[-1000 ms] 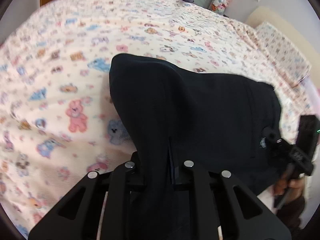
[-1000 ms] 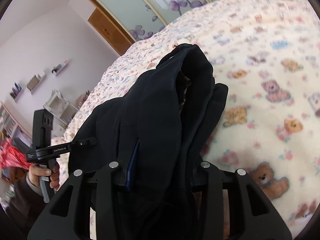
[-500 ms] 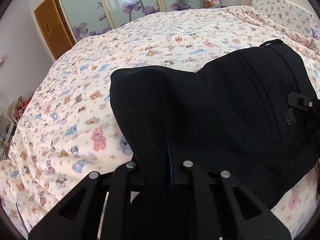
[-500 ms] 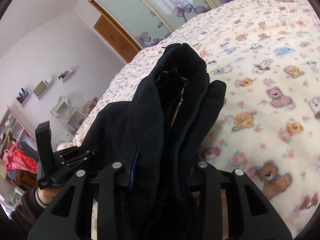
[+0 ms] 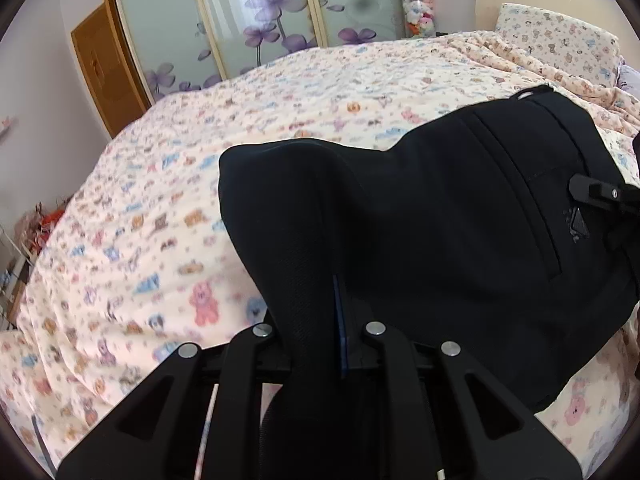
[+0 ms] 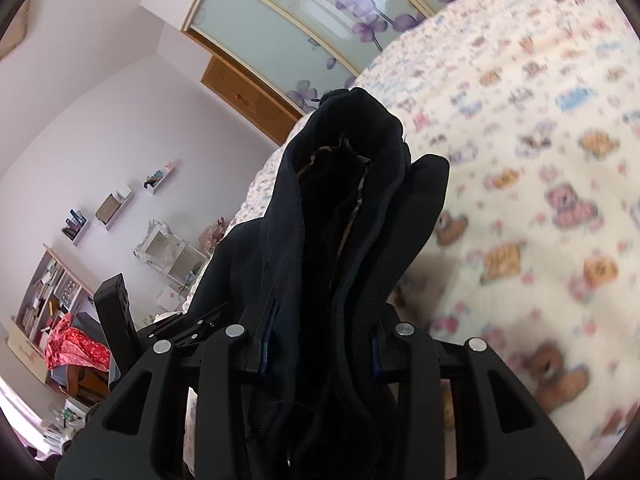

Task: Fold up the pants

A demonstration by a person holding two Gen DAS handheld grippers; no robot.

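Bear-printed bedding [image 5: 280, 128] covers a wide bed, with flowered sliding wardrobe doors [image 5: 256, 24] and a wooden door beyond its far side and a matching pillow [image 5: 560, 40] at the far right. Dark pants [image 5: 460, 216] hang above the bedding, stretched between the two tools. The left gripper [image 5: 320, 344] has its fingers nearly together, clamped on a thin layer of the cloth. The right gripper [image 6: 320, 344] has its fingers set wider, clamped on a thick bunch of several layers, apparently the waistband end, since a pale lining shows inside the opening at the far tip of the bunch. In the left wrist view the right tool reaches in at the right edge, beside a pocket seam.

The fabric looks soft, limp and fairly heavy for cloth; it sags between the grips and will drape rather than keep a crease. It seems not slippery, nothing fragile. Holding at edges and corners, as now, probably gives the best control, with the span kept taut while lowering onto the bedding.
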